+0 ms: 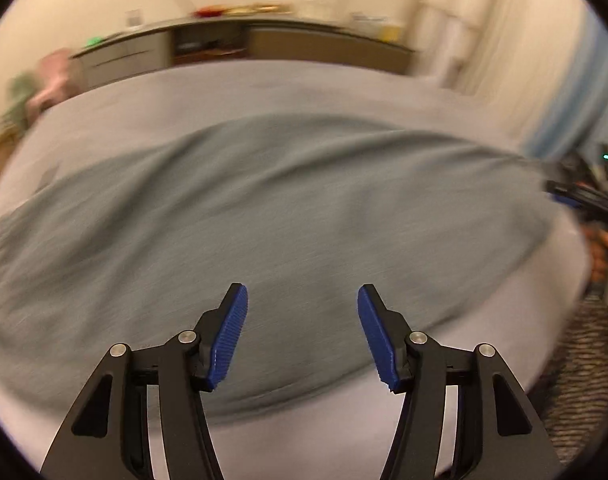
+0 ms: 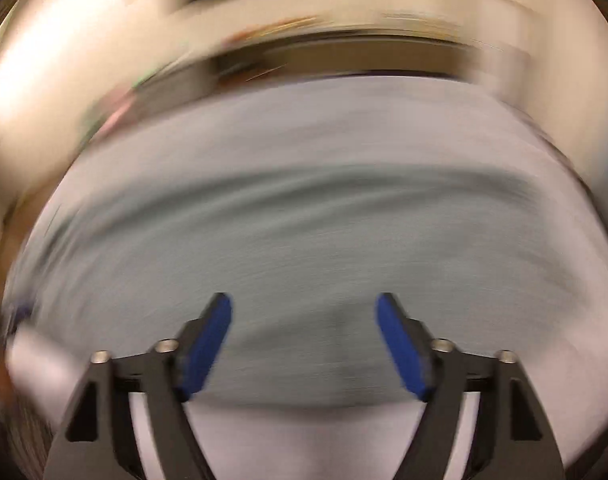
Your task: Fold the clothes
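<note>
A grey-green garment lies spread flat over a pale grey bed sheet. My left gripper hovers open above the garment's near edge, nothing between its blue pads. The right gripper shows at the far right edge of the left wrist view, beside the garment's right end. In the blurred right wrist view the same garment fills the middle, and my right gripper stands open over its near hem, holding nothing.
A long dark cabinet with small items on top runs along the far wall behind the bed. A pink and green bundle sits at the far left. Patterned carpet shows at the bed's right side. Pale curtains hang at right.
</note>
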Tool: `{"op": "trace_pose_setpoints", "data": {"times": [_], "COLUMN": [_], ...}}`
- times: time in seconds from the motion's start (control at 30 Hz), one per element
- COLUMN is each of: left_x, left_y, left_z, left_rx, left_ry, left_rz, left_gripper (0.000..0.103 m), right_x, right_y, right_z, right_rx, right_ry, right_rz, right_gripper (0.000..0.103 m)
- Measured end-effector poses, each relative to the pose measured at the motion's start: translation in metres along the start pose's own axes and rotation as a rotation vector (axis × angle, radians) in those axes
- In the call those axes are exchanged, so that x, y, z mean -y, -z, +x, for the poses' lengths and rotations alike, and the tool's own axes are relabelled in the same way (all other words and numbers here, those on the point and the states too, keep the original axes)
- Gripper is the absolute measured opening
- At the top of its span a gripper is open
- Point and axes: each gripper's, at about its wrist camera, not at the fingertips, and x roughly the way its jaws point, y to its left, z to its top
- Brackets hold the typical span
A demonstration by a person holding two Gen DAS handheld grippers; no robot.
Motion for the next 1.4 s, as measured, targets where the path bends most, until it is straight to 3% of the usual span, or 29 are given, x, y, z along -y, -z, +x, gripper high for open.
{"op": "trace_pose_setpoints", "data": {"times": [0.07,0.13,0.3,0.37,0.4,0.47,0.53,0.6,0.63,0.73,0.83,0.87,0.93,1.0,1.17,1.23,1.3,1.4], "left_x": [0.025,0.044,0.066,0.069,0.071,0.074,0.077,0.08,0.081,0.086,0.092,0.093,0.089,0.077,0.061,0.065,0.065,0.071], "left_y": [-0.012,-0.017,0.0,0.002,0.003,0.005,0.007,0.009,0.01,0.013,0.015,0.014,0.01,0.002,-0.029,-0.041,-0.051,-0.067], "left_z": [0.007,0.027,0.06,0.064,0.066,0.07,0.074,0.078,0.08,0.086,0.091,0.093,0.094,0.09,0.072,0.065,0.052,0.049], "left_rx": [0.012,-0.01,-0.052,-0.054,-0.054,-0.055,-0.056,-0.057,-0.058,-0.06,-0.064,-0.068,-0.087,-0.088,-0.039,-0.019,-0.006,0.013], "left_ry": [0.076,0.11,0.069,0.061,0.057,0.048,0.04,0.031,0.027,0.014,0.0,0.0,0.026,0.09,0.222,0.251,0.277,0.306], "left_rz": [0.037,0.057,0.13,0.132,0.133,0.135,0.137,0.139,0.14,0.145,0.161,0.159,0.12,0.024,-0.13,-0.143,-0.148,-0.18], "left_gripper": [0.06,0.06,0.063,0.063,0.063,0.063,0.063,0.064,0.064,0.072,0.074,0.074,0.074,0.073,0.073,0.073,0.073,0.073], "right_x": [0.063,0.1,0.123,0.124,0.122,0.117,0.112,0.111,0.115,0.142,0.157,0.159,0.164,0.166,0.153,0.139,0.128,0.104], "right_y": [-0.009,-0.013,-0.011,-0.014,-0.017,-0.02,-0.029,-0.044,-0.047,-0.047,-0.048,-0.049,-0.044,-0.041,-0.048,-0.05,-0.053,-0.061], "right_z": [-0.005,-0.004,0.023,0.036,0.038,0.037,0.024,0.005,0.008,0.04,0.055,0.056,0.056,0.058,0.093,0.1,0.099,0.07], "right_rx": [0.019,0.025,-0.027,-0.056,-0.058,-0.042,0.027,0.133,0.128,0.005,-0.013,-0.013,-0.005,0.005,-0.009,-0.038,-0.032,0.068], "right_ry": [0.09,0.099,0.148,0.146,0.142,0.145,0.144,0.149,0.139,0.083,0.015,0.0,-0.007,-0.009,0.002,-0.017,-0.008,-0.046], "right_rz": [0.195,0.309,0.378,0.344,0.322,0.27,0.227,0.181,0.187,0.265,0.31,0.319,0.35,0.365,0.241,0.175,0.146,0.081], "right_gripper": [0.078,0.078,0.077,0.037,0.024,0.022,0.018,0.018,0.018,0.019,0.021,0.026,0.052,0.069,0.071,0.025,0.021,0.018]}}
